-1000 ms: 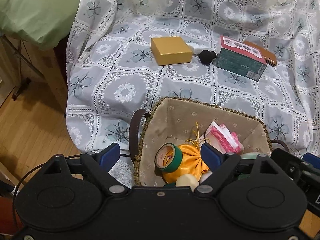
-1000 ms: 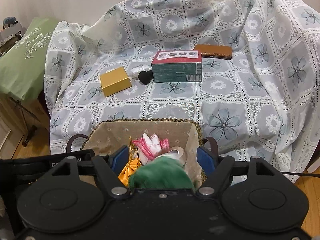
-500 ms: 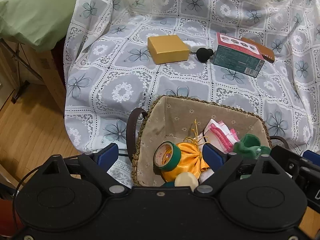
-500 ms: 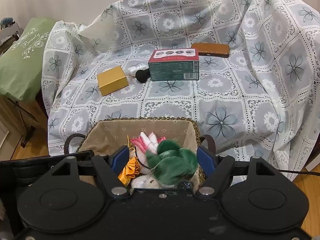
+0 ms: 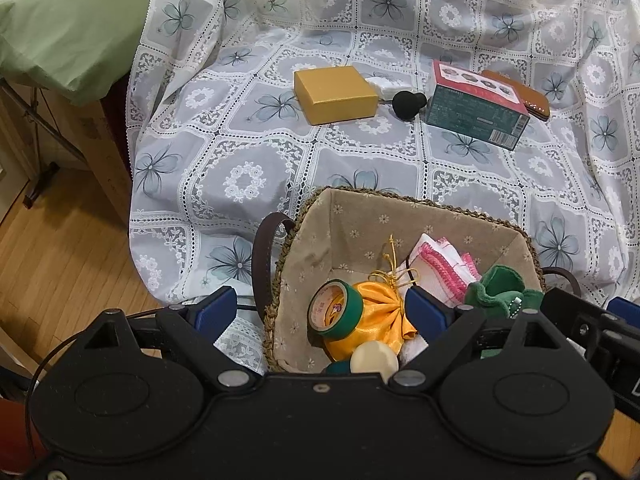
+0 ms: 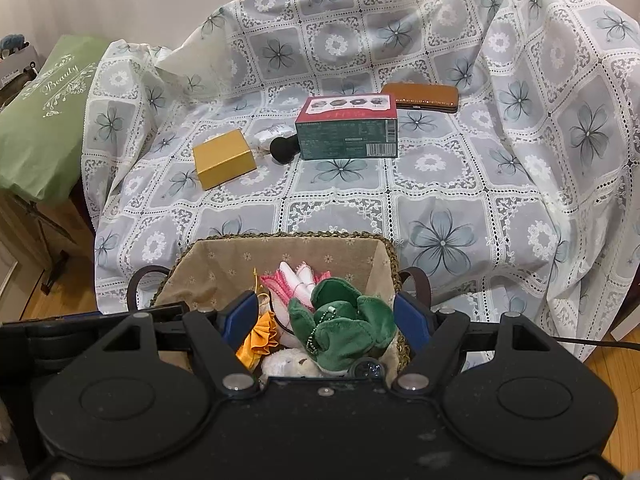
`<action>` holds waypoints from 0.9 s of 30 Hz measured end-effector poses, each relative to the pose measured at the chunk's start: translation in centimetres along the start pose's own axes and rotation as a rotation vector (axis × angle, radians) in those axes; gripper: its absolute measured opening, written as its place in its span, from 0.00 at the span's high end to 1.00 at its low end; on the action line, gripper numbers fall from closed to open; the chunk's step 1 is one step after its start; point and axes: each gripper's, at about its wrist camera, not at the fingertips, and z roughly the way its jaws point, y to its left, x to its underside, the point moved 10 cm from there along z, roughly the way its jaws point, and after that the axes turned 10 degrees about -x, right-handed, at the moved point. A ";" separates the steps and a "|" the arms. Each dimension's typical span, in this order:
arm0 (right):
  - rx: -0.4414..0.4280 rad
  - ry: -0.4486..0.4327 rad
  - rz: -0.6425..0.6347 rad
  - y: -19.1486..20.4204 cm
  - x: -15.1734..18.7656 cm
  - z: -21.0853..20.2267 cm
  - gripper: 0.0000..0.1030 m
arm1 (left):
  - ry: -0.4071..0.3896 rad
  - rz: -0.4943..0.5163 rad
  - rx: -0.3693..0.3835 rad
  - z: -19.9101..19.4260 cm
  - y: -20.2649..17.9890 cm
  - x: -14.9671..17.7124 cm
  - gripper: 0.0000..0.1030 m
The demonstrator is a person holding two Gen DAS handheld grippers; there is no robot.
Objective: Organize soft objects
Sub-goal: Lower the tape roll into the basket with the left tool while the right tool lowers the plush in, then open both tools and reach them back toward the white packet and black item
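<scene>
At the upper left of the right wrist view we read one word, "Beauty", in white script amid embroidered sprigs on a green cushion [image 6: 44,112]. The teal and red box [image 6: 347,128] at centre carries a barcode and fine print, too small for us to read.

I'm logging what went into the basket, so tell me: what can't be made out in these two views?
- Near end of the woven lined basket: hidden by both gripper bodies in both views.
- Cream fuzzy item under the green plush toy: mostly covered, right view.
- White item behind the black knob: too small to identify.
- Teal printed box: its text is unreadable.
</scene>
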 end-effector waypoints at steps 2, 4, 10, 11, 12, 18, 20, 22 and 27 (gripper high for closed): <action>-0.001 0.002 0.000 0.0 0.1 0.1 0.28 | 0.002 0.003 0.000 0.1 0.0 0.0 0.15; -0.001 0.006 0.001 -0.1 0.1 0.1 0.28 | 0.003 0.003 -0.001 0.1 0.0 0.0 0.15; -0.003 0.014 -0.011 0.0 -0.1 0.4 0.27 | 0.006 0.004 -0.003 0.3 0.0 -0.2 0.15; -0.003 0.014 -0.017 0.1 -0.1 0.5 0.27 | 0.007 0.005 -0.002 0.3 0.0 -0.2 0.15; -0.003 0.015 -0.023 0.2 -0.2 0.6 0.27 | 0.009 0.005 -0.001 0.4 0.0 -0.3 0.15; 0.020 0.021 -0.074 0.0 -1.0 1.4 0.26 | 0.011 0.023 -0.014 1.3 -0.1 -1.2 0.15; 0.023 0.024 -0.085 -0.1 -1.6 1.8 0.26 | 0.015 0.030 -0.017 1.7 -0.2 -1.7 0.15; 0.030 0.018 -0.105 -0.3 -2.5 2.0 0.25 | 0.020 0.028 -0.012 2.0 -0.1 -2.1 0.15; 0.051 0.002 -0.174 -0.4 -5.3 3.1 0.24 | 0.023 0.026 -0.006 2.9 0.0 -3.9 0.15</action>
